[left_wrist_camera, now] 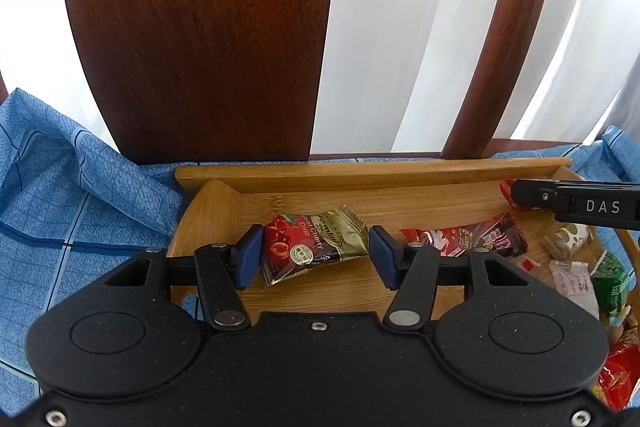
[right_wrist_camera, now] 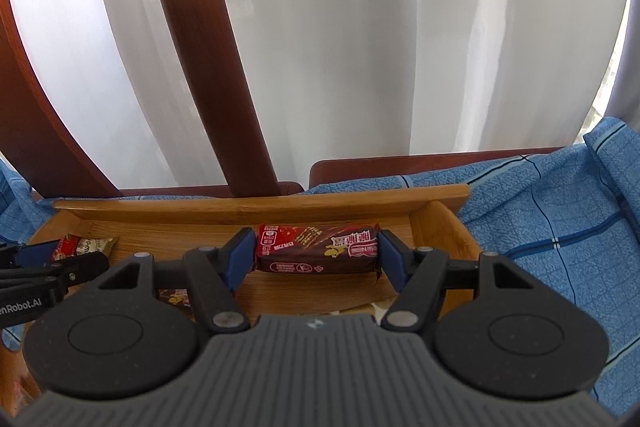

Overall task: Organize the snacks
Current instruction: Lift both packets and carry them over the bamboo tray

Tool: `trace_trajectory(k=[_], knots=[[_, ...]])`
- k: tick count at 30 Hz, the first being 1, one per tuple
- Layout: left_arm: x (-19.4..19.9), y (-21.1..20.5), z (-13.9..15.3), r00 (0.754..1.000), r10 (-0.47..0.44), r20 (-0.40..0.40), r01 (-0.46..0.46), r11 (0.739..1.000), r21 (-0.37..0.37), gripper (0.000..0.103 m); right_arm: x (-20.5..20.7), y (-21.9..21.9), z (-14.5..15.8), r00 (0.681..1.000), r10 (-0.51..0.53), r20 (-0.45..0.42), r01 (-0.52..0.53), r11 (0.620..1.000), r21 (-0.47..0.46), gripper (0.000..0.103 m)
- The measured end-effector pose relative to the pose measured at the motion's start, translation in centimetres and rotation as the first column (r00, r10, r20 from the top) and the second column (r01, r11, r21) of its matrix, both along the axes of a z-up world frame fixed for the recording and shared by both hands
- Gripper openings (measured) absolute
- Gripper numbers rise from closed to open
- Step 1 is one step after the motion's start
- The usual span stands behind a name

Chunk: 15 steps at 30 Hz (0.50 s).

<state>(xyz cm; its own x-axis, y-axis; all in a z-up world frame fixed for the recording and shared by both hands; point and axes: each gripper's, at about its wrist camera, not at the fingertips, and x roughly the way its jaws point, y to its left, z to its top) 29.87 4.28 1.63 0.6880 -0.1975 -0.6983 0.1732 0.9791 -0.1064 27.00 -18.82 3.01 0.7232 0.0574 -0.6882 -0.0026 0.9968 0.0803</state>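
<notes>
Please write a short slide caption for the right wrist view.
Right gripper grips a dark red snack bar over the wooden tray.

Bright backlight (fisheye-bent edges), sharp.

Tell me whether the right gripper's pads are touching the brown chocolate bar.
Touching. In the right wrist view, both blue pads of the right gripper press against the ends of the brown chocolate bar, with no gap visible at either end.

Your red-and-gold foil cherry drop sachet (left_wrist_camera: 314,251) sits tilted over bamboo tray; your dark brown-and-red wrapped chocolate bar (right_wrist_camera: 318,254) lies crosswise near tray's back wall
</notes>
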Motion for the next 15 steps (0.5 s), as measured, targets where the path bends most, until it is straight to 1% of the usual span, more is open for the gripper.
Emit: trace_trajectory(k=[4, 15], knots=[[-0.02, -0.48, -0.19, 1.000, -0.005, 0.008, 0.005, 1.000, 0.015, 0.056, 0.16, -0.18, -0.47, 1.000, 0.003, -0.012, -0.003, 1.000, -0.011, 0.070], [0.05, -1.06, -0.47, 1.000, -0.006, 0.018, 0.006, 0.999, 0.032, 0.058, 0.44, -0.45, -0.69, 1.000, -0.009, -0.014, 0.009, 1.000, 0.000, 0.071]])
